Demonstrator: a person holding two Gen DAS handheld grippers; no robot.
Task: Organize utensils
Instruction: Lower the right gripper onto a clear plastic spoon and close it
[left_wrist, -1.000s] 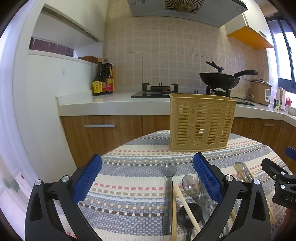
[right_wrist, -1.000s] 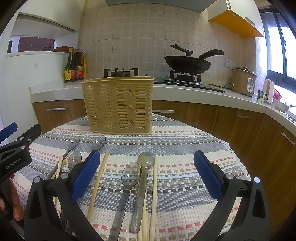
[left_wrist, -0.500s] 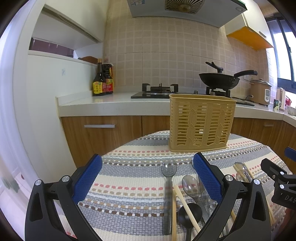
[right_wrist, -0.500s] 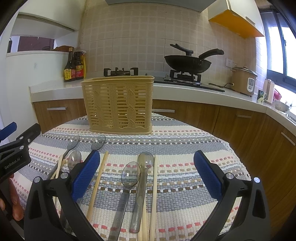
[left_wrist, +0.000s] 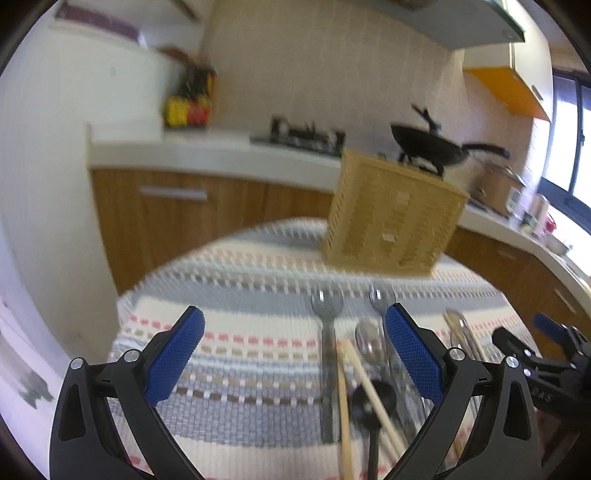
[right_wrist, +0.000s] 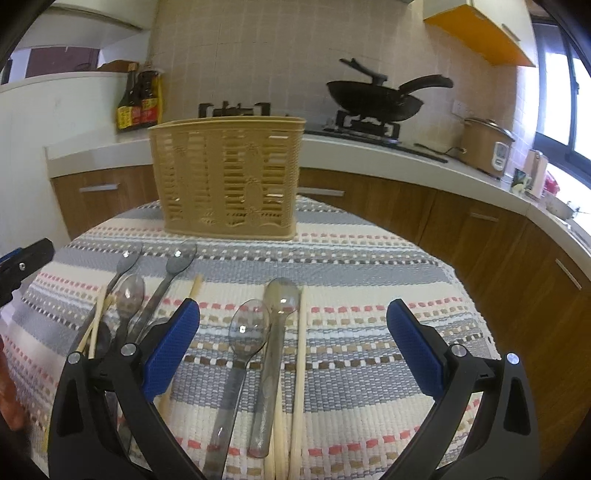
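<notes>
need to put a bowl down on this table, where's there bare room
Bare cloth lies right of the rightmost chopstick, out to the table's right edge, and in front of the basket on that side. Another free patch is the left side of the table, left of the grey spoon. The middle and front are crowded with spoons and chopsticks.

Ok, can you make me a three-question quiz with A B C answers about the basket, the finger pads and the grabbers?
1. Where does the tan slotted basket stand?
A. on the striped tablecloth
B. on the stove
C. on the floor

2. What colour are the gripper finger pads?
A. red
B. blue
C. green

3. What is the right gripper doing?
A. squeezing a spoon
B. squeezing chopsticks
C. open, holding nothing

Answers: 1 A, its base rests on the cloth behind the spoons. 2 B, both pads show blue. 3 C, the fingers stand wide apart over the clear spoon.
</notes>
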